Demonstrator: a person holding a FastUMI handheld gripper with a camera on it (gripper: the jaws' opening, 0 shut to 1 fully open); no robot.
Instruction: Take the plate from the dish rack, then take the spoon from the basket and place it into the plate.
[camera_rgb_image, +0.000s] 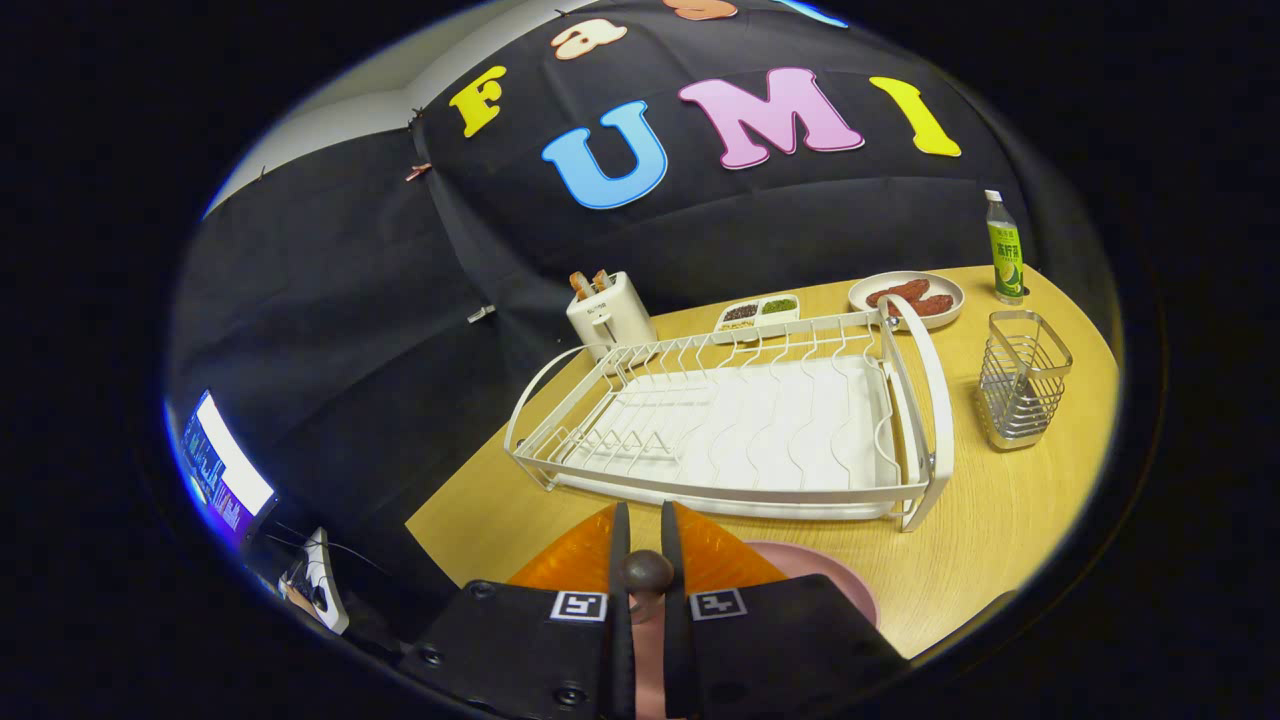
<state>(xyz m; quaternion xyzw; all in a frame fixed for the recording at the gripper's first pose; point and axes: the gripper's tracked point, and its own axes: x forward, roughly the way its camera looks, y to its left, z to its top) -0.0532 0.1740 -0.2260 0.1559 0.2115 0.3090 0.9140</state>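
Note:
My gripper (645, 512) is shut on the spoon (645, 572). Its dark round end sits between the two fingers, and a pinkish handle runs back under it toward the gripper body. Directly beneath the fingers lies an orange ribbed plate (565, 560) on the wooden table, just in front of the white dish rack (740, 430). Nothing stands in the rack. To the right of the rack is the wire basket (1020, 390), with nothing in it. A pink rounded shape (830, 590) shows beside the plate on the right, partly hidden by the gripper body.
Behind the rack stand a white toaster (610, 315), a divided tray (757, 313) of food, a plate of sausages (908, 298) and a green-labelled bottle (1004, 250). The table's front edge (440, 540) drops off left of the fingers; a lit screen (225, 470) lies farther left.

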